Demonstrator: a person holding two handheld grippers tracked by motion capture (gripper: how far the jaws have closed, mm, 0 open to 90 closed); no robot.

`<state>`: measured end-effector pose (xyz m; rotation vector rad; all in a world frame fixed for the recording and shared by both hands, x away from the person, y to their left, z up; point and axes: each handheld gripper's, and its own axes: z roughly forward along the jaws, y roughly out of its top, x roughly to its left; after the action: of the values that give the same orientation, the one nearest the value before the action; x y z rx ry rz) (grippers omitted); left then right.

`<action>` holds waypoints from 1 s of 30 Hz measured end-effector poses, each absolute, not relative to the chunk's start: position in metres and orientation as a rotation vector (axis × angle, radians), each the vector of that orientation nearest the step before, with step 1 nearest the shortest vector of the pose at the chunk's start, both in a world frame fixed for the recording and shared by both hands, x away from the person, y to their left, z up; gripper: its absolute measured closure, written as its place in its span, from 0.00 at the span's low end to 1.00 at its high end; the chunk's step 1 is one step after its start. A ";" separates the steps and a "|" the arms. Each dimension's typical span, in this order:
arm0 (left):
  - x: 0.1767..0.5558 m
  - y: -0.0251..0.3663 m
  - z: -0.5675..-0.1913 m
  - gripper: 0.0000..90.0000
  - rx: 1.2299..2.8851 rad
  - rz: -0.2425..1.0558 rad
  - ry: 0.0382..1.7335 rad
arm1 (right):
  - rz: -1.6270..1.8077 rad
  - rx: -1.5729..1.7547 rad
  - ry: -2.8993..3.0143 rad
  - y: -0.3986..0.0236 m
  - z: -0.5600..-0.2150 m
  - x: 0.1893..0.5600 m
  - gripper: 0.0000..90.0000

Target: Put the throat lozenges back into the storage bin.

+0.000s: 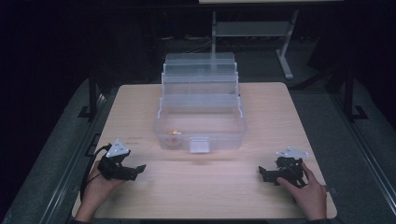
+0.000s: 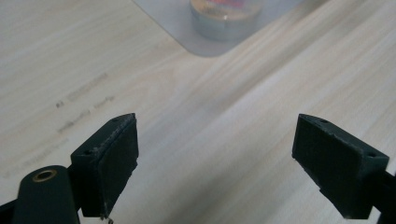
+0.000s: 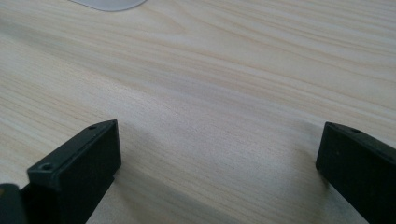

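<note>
Both tongs, left (image 2: 215,154) and right (image 3: 217,168), gape wide, holding nothing.

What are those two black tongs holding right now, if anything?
Nothing. The left tongs and right tongs are both open over the bare wooden table.

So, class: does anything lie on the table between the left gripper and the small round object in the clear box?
Only the box's own clear front wall. Bare wooden table runs from the open left gripper to the box, where the small round object sits.
</note>
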<state>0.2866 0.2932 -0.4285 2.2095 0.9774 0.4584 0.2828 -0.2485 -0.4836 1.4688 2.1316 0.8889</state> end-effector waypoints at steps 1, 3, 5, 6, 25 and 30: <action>0.285 0.293 -0.431 0.15 2.211 0.459 0.980 | 0.889 1.468 2.132 -0.249 -0.484 0.283 0.00; 0.281 0.295 -0.435 0.15 2.217 0.471 0.982 | 0.889 1.468 2.132 -0.248 -0.484 0.283 0.00; 0.277 0.296 -0.440 0.15 2.215 0.486 0.991 | 0.889 1.467 2.132 -0.249 -0.484 0.283 0.00; 0.275 0.297 -0.443 0.15 2.222 0.487 0.995 | 0.889 1.468 2.132 -0.248 -0.484 0.283 0.00; 0.257 0.311 -0.474 0.12 2.155 0.442 1.015 | 0.889 1.467 2.132 -0.248 -0.484 0.283 0.00; 0.256 0.313 -0.475 0.12 2.153 0.442 1.012 | 0.889 1.466 2.132 -0.249 -0.484 0.283 0.00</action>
<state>0.2558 0.3127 -0.4745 2.1532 1.0116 0.4425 0.2828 -0.2485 -0.4836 1.4664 2.1321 0.8892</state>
